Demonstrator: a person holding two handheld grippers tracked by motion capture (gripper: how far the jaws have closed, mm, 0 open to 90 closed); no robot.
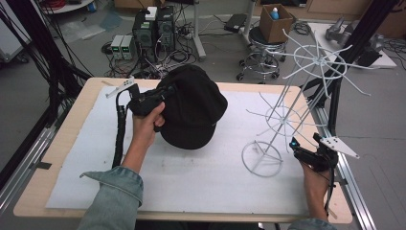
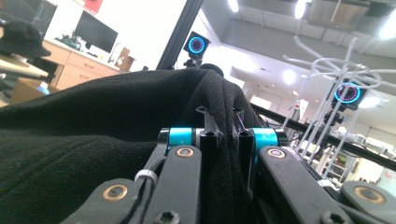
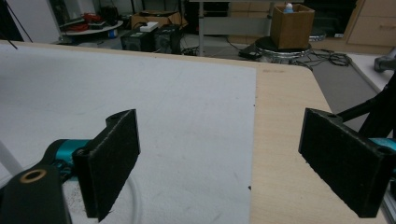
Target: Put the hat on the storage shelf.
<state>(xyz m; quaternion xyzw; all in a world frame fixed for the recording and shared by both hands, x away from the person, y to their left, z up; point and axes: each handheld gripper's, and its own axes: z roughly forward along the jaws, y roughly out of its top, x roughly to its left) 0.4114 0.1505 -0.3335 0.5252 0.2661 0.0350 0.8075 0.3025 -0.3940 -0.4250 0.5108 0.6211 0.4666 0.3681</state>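
Cap (image 1: 194, 108) – black, lifted over white mat (image 1: 201, 177), fabric fold pinched between jaws of left gripper (image 2: 225, 126), clamped at cap's left side. Wire rack (image 1: 287, 110) to the right. Right gripper (image 3: 219, 158) near rack base – jaws wide apart, w/ nothing between.

The high view looks forward and down over the whole table (image 1: 62, 139). Each gripper view rides close and low; the left gripper view shares the wire rack (image 2: 327, 74) with the high view.
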